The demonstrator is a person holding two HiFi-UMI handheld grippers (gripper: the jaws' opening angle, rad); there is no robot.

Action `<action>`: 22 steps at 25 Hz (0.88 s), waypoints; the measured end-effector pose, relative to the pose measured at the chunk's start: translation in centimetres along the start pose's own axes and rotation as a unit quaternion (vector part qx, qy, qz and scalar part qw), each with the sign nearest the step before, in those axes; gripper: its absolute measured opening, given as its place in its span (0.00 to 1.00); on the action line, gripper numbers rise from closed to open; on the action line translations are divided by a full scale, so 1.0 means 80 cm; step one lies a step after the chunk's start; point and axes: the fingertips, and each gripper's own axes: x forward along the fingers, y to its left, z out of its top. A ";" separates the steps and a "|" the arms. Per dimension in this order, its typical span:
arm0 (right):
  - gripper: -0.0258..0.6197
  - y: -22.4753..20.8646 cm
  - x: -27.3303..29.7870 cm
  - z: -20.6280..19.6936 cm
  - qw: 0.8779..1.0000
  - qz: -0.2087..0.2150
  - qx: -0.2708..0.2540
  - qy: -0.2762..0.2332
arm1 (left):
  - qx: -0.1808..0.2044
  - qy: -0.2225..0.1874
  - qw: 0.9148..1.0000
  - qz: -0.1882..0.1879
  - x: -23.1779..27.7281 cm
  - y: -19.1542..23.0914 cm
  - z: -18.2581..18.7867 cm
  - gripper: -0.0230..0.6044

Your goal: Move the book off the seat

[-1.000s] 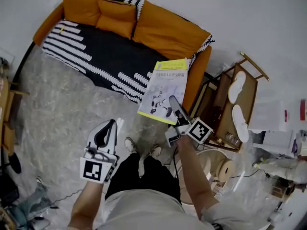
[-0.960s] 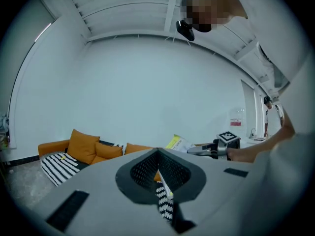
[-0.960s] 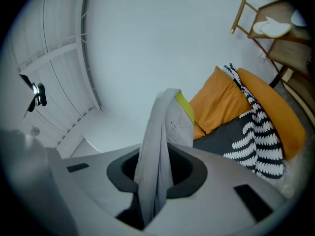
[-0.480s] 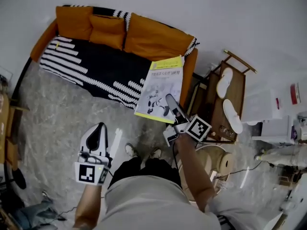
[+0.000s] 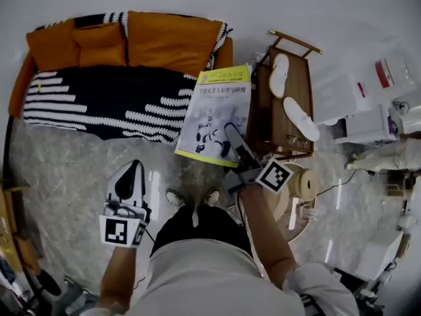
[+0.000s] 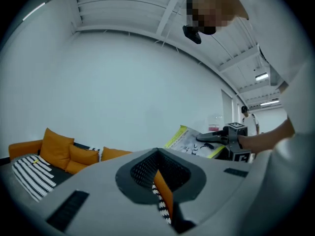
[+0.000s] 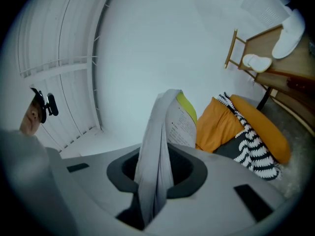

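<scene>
The book (image 5: 214, 114), white cover with a yellow-green band, hangs in the air by the sofa's right end, over the blanket's corner and the floor. My right gripper (image 5: 230, 130) is shut on its near edge. In the right gripper view the pages (image 7: 179, 122) stand edge-on between the jaws. The sofa (image 5: 174, 41) has orange cushions and a black-and-white striped blanket (image 5: 99, 104) on the seat. My left gripper (image 5: 135, 164) hovers over the floor at the lower left, shut with nothing in it. In the left gripper view only a thin slit shows between its jaws, and the book (image 6: 189, 141) appears at the right.
A wooden rack (image 5: 276, 120) with white slippers (image 5: 299, 117) stands right of the sofa. A round wooden stool (image 5: 302, 186) is beside my right arm. White boxes and clutter (image 5: 368, 124) fill the far right. My feet (image 5: 194, 199) stand on grey marbled floor.
The right gripper has risen with the book, which now sits further off the seat toward the rack. The left gripper has lifted a little. The head view has swung right.
</scene>
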 end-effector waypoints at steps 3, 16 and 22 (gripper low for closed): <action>0.18 -0.005 -0.029 0.013 0.999 -0.019 -0.007 -0.027 | 0.003 0.002 0.999 -0.045 0.038 -0.011 -0.002 0.06; 0.18 -0.010 -0.348 0.077 0.975 -0.113 -0.043 -0.188 | 0.021 0.023 0.970 -0.242 0.091 -0.248 -0.035 0.06; 0.18 0.033 -0.591 0.069 0.951 -0.146 -0.040 -0.271 | 0.049 0.033 0.943 -0.327 -0.004 -0.456 -0.026 0.06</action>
